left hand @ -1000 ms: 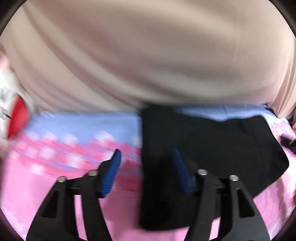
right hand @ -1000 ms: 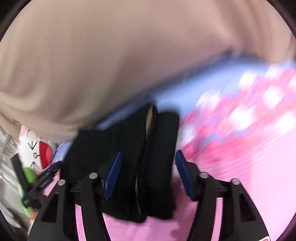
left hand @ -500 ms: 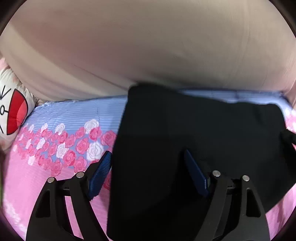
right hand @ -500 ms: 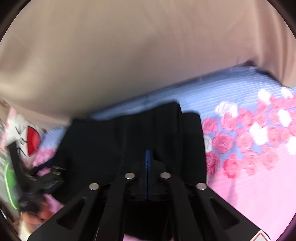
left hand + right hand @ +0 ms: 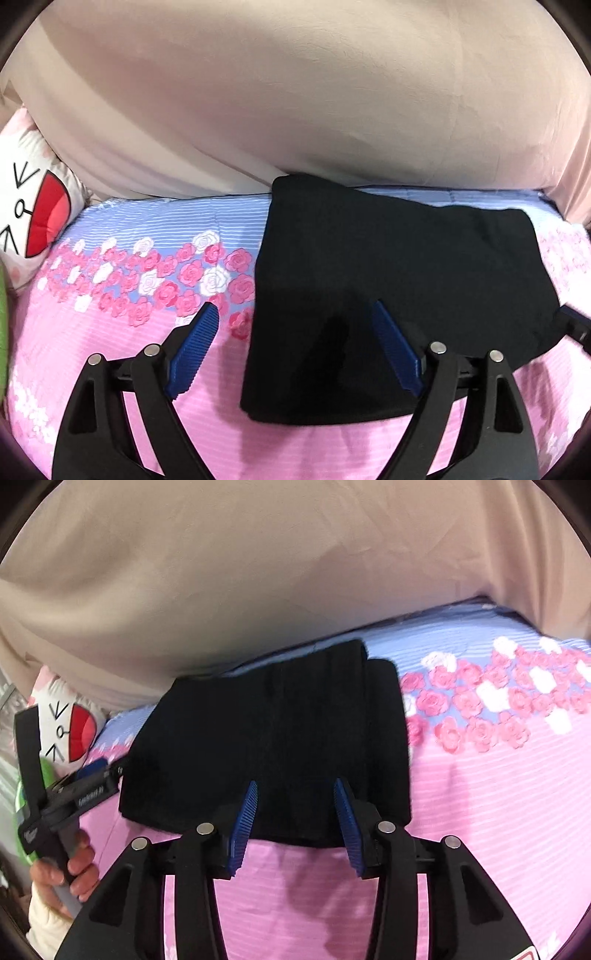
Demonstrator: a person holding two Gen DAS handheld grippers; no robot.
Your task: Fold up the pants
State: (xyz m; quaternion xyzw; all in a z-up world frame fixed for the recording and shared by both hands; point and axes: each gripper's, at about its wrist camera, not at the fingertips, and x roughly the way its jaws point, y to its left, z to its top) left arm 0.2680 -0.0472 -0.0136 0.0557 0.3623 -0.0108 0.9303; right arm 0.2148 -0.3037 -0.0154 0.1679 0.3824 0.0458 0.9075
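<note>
now: pants lying folded, both grippers standing off

apparently the folding is sitting at or near its last step. the black pants (image 5: 399,280) are lying as a compact stacked rectangle on the pink floral bedsheet (image 5: 140,273), their far edge touching the beige blanket (image 5: 295,96) heaped behind. the left gripper (image 5: 291,347) is hovering over the near left corner of the bundle with its jaws released and wide; the cloth is showing between the blue pads but neither pad is pressing on it. the right gripper (image 5: 295,816) is hanging over the near edge, its jaws opening, nothing clamped between them. a hand (image 5: 62,875) is gripping the left tool's handle at the edge of the right wrist view.

judging: the layers at the right side are looking slightly offset, so the next move is likely calling for either a light squaring of that edge or a clean withdrawal without snagging the top layer.

containers: none showing in either view. a cartoon-face pillow (image 5: 33,206) is sitting well apart at the left
</note>
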